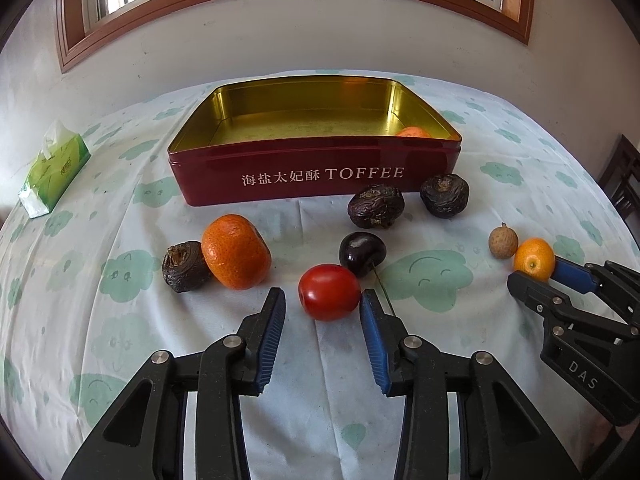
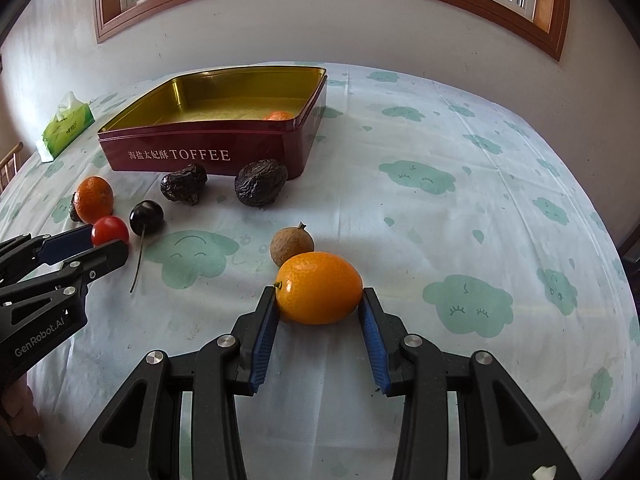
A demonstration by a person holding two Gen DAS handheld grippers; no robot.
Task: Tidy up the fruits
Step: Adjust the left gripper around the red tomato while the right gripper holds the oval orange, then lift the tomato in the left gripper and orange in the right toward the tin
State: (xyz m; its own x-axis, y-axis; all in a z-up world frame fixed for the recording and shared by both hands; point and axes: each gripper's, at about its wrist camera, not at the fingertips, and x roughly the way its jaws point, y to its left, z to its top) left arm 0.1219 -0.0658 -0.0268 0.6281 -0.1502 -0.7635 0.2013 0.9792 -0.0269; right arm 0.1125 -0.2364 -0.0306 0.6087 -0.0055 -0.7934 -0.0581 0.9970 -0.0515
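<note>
A red cherry tomato point(image 1: 329, 292) lies on the cloth between the fingers of my left gripper point(image 1: 323, 300). The right pad touches it and the left pad stands a little off it, so the gripper is open. My right gripper point(image 2: 319, 300) is shut on an orange kumquat point(image 2: 319, 288), both blue pads against its sides, and the fruit rests on the cloth. A brown longan point(image 2: 292, 245) sits just behind the kumquat. The red toffee tin point(image 1: 312, 176) stands open at the back with one orange fruit point(image 1: 414, 132) in its right corner.
Loose on the cloth in front of the tin are a mandarin point(image 1: 236, 252), a dark cherry point(image 1: 362, 252) with a long stem, and three wrinkled dark fruits point(image 1: 376, 206) point(image 1: 444, 196) point(image 1: 184, 266). A green tissue pack point(image 1: 56, 172) lies far left. A wall rises behind the table.
</note>
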